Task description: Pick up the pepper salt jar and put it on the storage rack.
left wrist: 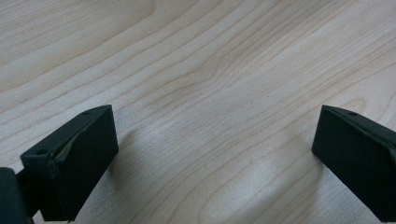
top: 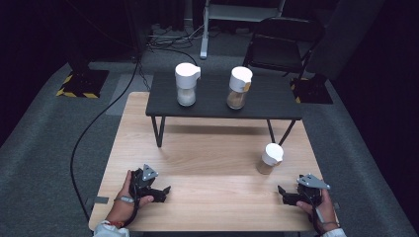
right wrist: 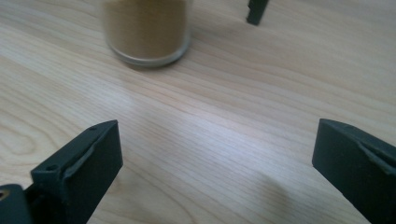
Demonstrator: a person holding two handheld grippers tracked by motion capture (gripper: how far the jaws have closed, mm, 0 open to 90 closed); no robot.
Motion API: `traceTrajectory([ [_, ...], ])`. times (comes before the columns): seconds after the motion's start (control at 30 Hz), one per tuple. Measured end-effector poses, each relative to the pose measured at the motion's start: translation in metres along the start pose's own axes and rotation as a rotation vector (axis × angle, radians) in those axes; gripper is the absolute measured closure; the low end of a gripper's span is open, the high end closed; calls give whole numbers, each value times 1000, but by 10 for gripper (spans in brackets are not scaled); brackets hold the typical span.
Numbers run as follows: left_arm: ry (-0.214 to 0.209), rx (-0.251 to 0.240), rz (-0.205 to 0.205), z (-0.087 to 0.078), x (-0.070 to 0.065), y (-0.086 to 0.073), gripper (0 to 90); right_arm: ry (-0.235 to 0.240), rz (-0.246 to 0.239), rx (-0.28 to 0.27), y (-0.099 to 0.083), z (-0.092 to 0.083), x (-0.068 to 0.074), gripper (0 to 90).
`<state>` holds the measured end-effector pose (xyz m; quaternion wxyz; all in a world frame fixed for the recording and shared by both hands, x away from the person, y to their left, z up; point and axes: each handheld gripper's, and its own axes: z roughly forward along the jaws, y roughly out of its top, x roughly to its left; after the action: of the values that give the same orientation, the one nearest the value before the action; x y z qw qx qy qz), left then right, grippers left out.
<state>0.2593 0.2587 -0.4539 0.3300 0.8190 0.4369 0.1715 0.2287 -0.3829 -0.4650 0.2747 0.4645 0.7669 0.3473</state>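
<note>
- The small glass jar with a white cap and brown powder inside (top: pixel 270 159) stands upright on the light wooden surface (top: pixel 207 163), toward its right side, in front of the low black shelf (top: pixel 222 98) that straddles the far part of the surface.
- The right gripper (top: pixel 286 193) rests at the near right corner, jaws wide apart and holding nothing; in the right gripper view, the jar's glass base (right wrist: pixel 147 32) sits ahead and left of the line between the jaws, near but not between them.
- The left gripper (top: pixel 163 191) lies at the near left, jaws also spread with nothing between them; the left gripper view looks down on bare wood grain (left wrist: pixel 210 84).
- The deciding relation: the jar lies just beyond and slightly inward of the right gripper, well apart from the left one, so the right hand (top: pixel 321 207) is clearly the nearer.
- The jar's long axis is vertical, so a level approach with a jaw on either side of the glass body below the cap looks the fitting grasp.
- Two taller white-capped jars, one with white contents (top: pixel 187 84) and one with brown contents (top: pixel 239 88), stand on the black shelf, well apart from both grippers.
- As a judgement, the coming move needs the right gripper to swing a little leftward before closing.
</note>
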Motion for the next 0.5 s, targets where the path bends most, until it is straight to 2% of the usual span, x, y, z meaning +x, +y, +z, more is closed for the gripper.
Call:
traceTrajectory([
  [0.17,0,0,0,0,0,0,1,25,98,36,4,3,-15,17],
  [0.33,-1,0,0,0,0,0,1,23,128,83,10,6,-22,18],
  [0.5,-1,0,0,0,0,0,1,3,114,109,14,8,-21,4],
])
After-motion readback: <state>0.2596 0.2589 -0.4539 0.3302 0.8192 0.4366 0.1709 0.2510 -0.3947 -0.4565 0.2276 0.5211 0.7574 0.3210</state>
